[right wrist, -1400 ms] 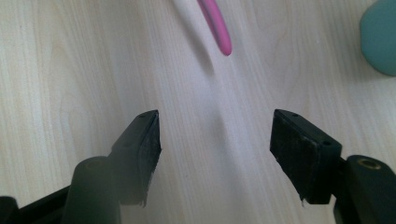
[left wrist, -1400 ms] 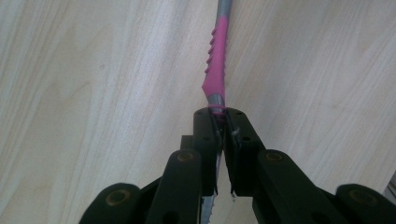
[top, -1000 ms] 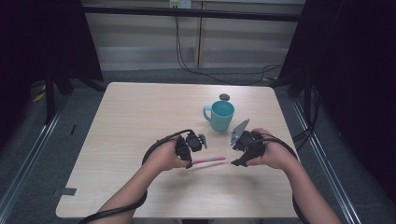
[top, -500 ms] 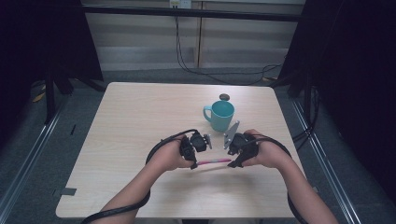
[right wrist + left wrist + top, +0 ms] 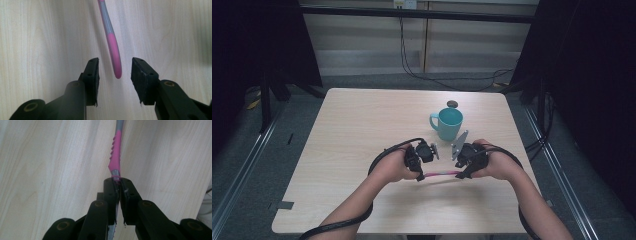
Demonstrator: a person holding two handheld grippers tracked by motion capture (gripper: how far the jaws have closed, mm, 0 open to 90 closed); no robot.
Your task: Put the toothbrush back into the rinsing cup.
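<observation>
A thin pink-and-grey handled tool (image 5: pixel 439 174), a toothbrush by its look, hangs level just above the table between my two hands. My left gripper (image 5: pixel 419 176) is shut on one end of it; in the left gripper view the jaws pinch the shaft (image 5: pixel 115 157) right below its ribbed pink grip. My right gripper (image 5: pixel 460 175) stands at the other end. Its jaws have just been closing, and the rounded pink tip (image 5: pixel 110 35) lies between the pads (image 5: pixel 140 75) without touching either one.
A teal mug (image 5: pixel 448 122) stands upright a little beyond the grippers, with a small dark round thing (image 5: pixel 452 104) behind it. The pale wooden table (image 5: pixel 352 130) has bare room to the left and front. Dark curtains and cables surround it.
My right gripper has moved left to the tool's free end, and its jaws stand narrower around the tip. The left gripper has kept still with the tool in it.
</observation>
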